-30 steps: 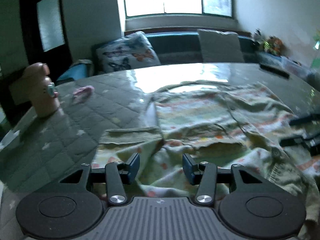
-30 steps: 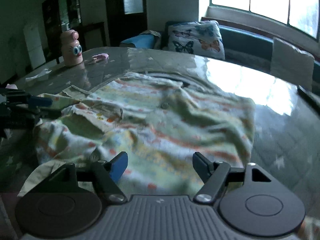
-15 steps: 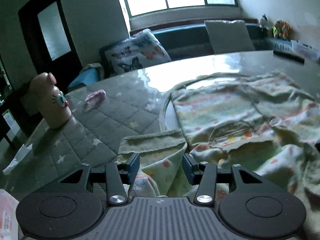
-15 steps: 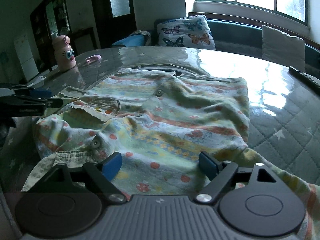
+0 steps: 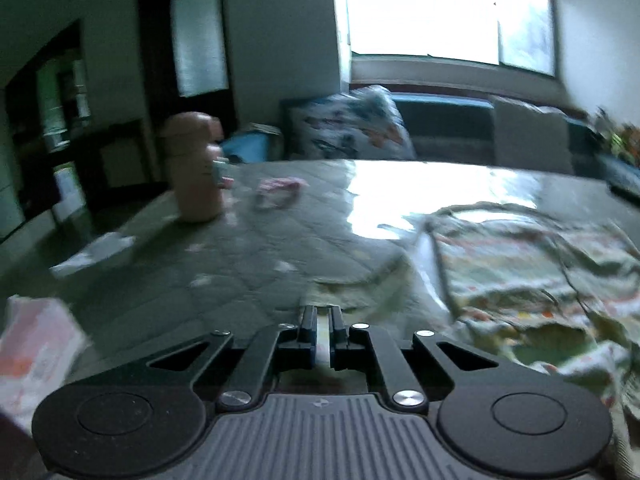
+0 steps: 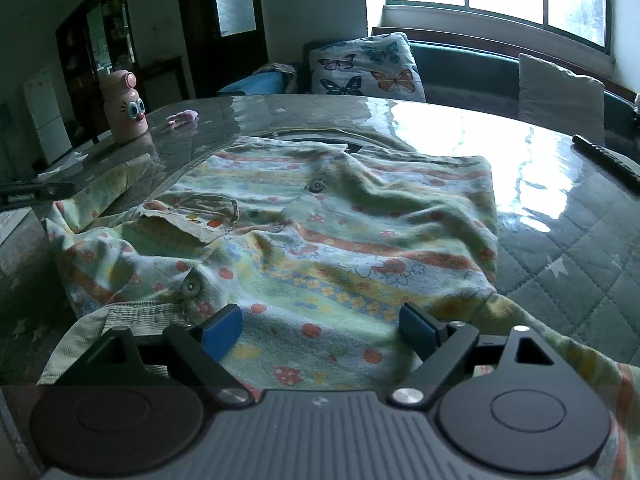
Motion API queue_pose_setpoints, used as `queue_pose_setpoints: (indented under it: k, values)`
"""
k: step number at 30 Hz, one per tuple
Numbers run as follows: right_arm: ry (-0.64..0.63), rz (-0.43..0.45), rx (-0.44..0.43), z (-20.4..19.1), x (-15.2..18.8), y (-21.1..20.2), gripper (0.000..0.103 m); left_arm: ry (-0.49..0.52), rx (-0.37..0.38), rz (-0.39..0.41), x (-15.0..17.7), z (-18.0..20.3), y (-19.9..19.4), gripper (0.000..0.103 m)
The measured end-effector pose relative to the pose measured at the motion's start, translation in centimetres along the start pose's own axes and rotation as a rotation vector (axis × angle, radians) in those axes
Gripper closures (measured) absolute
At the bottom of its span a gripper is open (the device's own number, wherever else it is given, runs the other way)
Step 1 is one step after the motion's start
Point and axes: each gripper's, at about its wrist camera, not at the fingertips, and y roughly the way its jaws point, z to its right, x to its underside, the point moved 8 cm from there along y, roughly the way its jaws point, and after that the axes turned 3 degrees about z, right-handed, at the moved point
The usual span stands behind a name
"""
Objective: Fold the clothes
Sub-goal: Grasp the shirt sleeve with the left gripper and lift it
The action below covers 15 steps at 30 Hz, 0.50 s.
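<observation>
The left tongs (image 5: 322, 312) are clenched, with a thin pale strip of cloth pinched between their tips. That strip appears to be the sleeve end of the shirt (image 6: 304, 240), and from the right wrist view the sleeve (image 6: 108, 184) stretches off toward the left edge of the surface (image 6: 568, 256), where the dark tips of the left tongs just show. The grip looks meant to draw the sleeve out flat, or to carry it across the body for a first fold. The left view is blurred, so the exact bite on the fabric is hard to read.

The right tongs (image 6: 320, 326) are released, jaws spread wide, hovering low over the hem of the shirt near the near edge of the surface. They touch nothing that I can make out. Their place suggests they are ready to pin or pick up the lower part of the garment while the other side is worked.

The shirt, a child's flowered and striped one with buttons down the front, lies face up across the middle of the quilted, glossy surface, collar toward the far edge, rumpled around a chest pocket (image 6: 196, 216). Folding seems barely begun.

Farther out, toward the far left corner, stands a pink bottle (image 6: 124, 108) with cartoon eyes, and a small pink item (image 6: 182, 117) lies just beside it, both well apart from the shirt. A dark remote-like bar (image 6: 604, 162) lies at the right edge.
</observation>
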Motion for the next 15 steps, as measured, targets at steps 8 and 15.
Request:
queue_pose_setpoints:
  k: [8,15]
  values:
    - [-0.004,0.0,0.007,-0.2,0.1,0.0,0.012,-0.08,-0.007,0.019,-0.4,-2.6,-2.1,0.096]
    - [-0.002,0.0,0.008,-0.3,0.1,0.1,0.011,0.071,0.125,0.009,-1.4,2.8,-1.2,0.058]
